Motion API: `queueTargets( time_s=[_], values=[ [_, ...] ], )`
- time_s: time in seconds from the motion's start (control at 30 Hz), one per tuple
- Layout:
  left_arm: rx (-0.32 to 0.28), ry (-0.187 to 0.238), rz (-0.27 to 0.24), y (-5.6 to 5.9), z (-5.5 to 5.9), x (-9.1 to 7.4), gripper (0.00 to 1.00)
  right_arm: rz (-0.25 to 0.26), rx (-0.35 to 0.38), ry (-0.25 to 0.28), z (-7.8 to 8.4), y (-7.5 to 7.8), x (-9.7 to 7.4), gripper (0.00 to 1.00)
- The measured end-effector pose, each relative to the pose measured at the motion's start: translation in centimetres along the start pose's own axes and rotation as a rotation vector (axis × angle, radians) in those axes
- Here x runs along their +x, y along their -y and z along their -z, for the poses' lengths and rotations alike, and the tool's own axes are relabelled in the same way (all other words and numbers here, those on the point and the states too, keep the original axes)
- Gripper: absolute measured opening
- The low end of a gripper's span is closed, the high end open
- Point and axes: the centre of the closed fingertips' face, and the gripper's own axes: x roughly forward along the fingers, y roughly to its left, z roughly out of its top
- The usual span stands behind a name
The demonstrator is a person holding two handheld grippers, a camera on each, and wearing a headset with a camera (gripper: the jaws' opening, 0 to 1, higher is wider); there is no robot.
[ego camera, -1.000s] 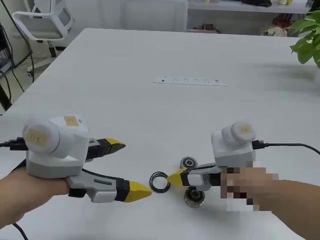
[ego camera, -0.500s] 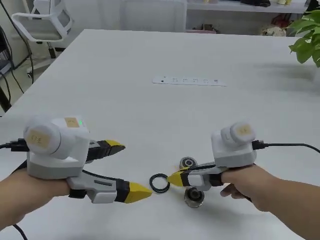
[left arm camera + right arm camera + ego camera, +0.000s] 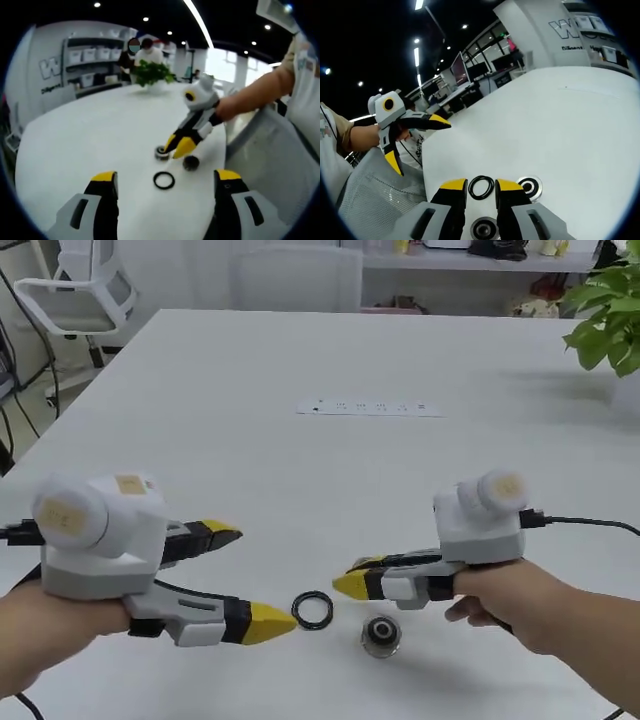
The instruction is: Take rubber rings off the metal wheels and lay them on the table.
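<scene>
A white bench point(image 3: 300, 470) is stretching away under both tools, carrying a power strip point(image 3: 368, 408) well beyond them. An office chair point(image 3: 85, 285) is standing past its far left corner, and a green plant point(image 3: 605, 325) is leaning in at the far right.

The left tool point(image 3: 245, 577) is being held low over the bench, its jaws standing wide apart and holding nothing. The right tool point(image 3: 352, 578) is pointing toward it with a hand point(image 3: 500, 605) wrapping its grip. Its jaws are standing only a narrow gap apart, also empty.

A black rubber ring point(image 3: 313, 609) is lying flat on the bench between the 2 tools, just ahead of the right tool's tips. 1 metal wheel point(image 3: 381, 636) is sitting just beneath the right tool's jaws. The left gripper view is showing a 2nd wheel point(image 3: 161, 152) right at the right tool's tips, and the right gripper view is placing it just beside its right jaw.
</scene>
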Motion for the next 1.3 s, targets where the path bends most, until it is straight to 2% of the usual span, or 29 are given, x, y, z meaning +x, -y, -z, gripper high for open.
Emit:
queueTargets(
  time_s=[0.23, 0.53, 0.67, 0.73, 0.87, 0.93, 1.3],
  values=[
    [-0.009, 0.008, -0.012, 0.0, -0.2, -0.5, 0.8, 0.027, -0.07, 0.017, -0.4, 0.0, -2.1, 0.27],
    [-0.012, 0.022, -0.022, 0.4, -0.6, -1.3, 0.8, 0.078, -0.131, 0.06, -0.8, 0.2, -5.2, 0.41],
    [-0.014, 0.028, -0.027, 0.4, -0.8, -1.6, 0.81, 0.1, -0.177, 0.052, -0.4, -0.1, -6.5, 0.47],
    [-0.013, 0.028, -0.028, 0.5, -0.7, -1.7, 0.81, 0.106, -0.189, 0.055, -0.1, 0.4, -7.2, 0.49],
    [-0.015, 0.029, -0.029, 0.6, -0.7, -1.8, 0.81, 0.117, -0.195, 0.057, 0.4, 0.0, -8.1, 0.55],
    [-0.017, 0.032, -0.029, 0.6, -0.7, -1.8, 0.82, 0.129, -0.204, 0.053, 0.7, 0.4, -8.6, 0.56],
    [-0.023, 0.043, -0.031, 1.0, -0.7, -2.0, 0.84, 0.181, -0.245, 0.035, 2.6, -0.1, -9.8, 0.63]
  ],
)
